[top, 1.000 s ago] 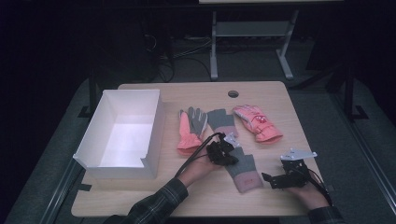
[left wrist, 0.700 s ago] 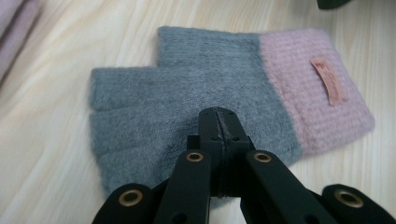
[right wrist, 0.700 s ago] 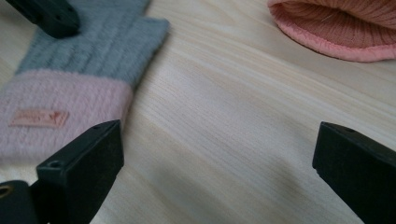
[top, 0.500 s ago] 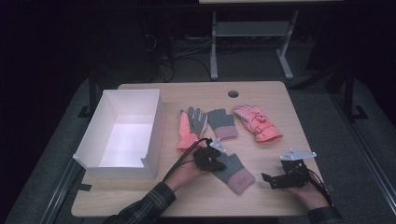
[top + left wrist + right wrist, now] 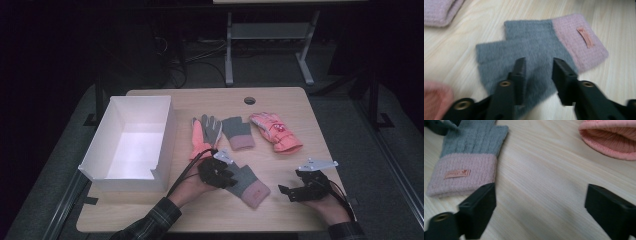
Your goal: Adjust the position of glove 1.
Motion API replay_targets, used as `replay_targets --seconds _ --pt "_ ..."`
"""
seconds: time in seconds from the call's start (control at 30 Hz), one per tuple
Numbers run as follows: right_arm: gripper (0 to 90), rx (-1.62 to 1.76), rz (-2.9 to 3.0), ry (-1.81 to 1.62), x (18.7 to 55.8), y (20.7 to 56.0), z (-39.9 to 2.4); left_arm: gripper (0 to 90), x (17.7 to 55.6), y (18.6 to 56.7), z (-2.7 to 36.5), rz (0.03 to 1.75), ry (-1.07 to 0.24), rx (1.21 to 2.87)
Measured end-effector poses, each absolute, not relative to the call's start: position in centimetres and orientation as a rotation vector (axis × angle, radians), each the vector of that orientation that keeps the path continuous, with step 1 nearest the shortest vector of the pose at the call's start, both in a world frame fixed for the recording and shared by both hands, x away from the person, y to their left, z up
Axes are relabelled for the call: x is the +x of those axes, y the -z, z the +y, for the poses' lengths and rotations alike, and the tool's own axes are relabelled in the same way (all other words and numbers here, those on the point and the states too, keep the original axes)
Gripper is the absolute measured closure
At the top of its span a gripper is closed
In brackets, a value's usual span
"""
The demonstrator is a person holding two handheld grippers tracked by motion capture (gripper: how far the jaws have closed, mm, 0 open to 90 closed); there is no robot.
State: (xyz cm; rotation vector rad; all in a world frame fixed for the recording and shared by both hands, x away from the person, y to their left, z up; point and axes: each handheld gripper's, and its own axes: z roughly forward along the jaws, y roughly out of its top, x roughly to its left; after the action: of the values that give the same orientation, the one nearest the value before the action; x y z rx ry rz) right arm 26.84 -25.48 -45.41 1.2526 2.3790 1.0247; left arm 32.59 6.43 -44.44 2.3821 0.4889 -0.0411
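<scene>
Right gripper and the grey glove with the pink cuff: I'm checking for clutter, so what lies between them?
Bare wood. In the high view, only table top separates the right gripper from the grey glove; the right gripper view agrees.

Dim room, grey floor [image 5: 350,125], metal frame [image 5: 270,35]

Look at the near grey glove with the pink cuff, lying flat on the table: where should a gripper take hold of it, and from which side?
Grip the pink cuff of the grey glove, probably from above at its free edge. The glove lies flat, so only an edge can be pinched, and the cuff looks thickest. The right gripper, open beside it, seems nearer that end; the left gripper hangs open above the fingers.
</scene>
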Motion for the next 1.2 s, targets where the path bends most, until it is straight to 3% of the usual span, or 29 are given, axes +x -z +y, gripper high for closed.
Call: replay_targets --seconds 0.03,0.1,0.17,0.2,0.43,0.83,1.2 --pt "14.6 1.261 2.377 -1.027 26.8 45.3 -25.5 57.4 32.4 44.4 6.8 0.49 0.044 2.375" --pt "20.2 1.282 2.371 -1.034 26.9 45.1 -25.2 46.9 32.0 44.3 7.8 0.494 0.016 2.364" --pt "21.3 1.263 2.37 -1.037 27.0 45.1 -25.2 44.5 31.7 44.1 8.2 0.491 0.009 2.361" --pt "23.5 1.289 2.377 -1.033 27.1 45.0 -24.7 37.7 31.6 44.0 8.5 0.491 -0.001 2.356" --pt "36.5 1.267 2.379 -1.08 28.3 44.4 -23.3 19.5 29.8 44.2 10.7 0.472 -0.056 2.324" --pt "62.1 1.265 2.405 -1.139 32.0 43.2 -20.5 13.1 28.8 45.0 12.3 0.549 -0.068 2.29" --pt "67.2 1.255 2.394 -1.169 37.6 42.3 -17.1 13.5 29.0 45.1 12.2 0.543 -0.09 2.3"
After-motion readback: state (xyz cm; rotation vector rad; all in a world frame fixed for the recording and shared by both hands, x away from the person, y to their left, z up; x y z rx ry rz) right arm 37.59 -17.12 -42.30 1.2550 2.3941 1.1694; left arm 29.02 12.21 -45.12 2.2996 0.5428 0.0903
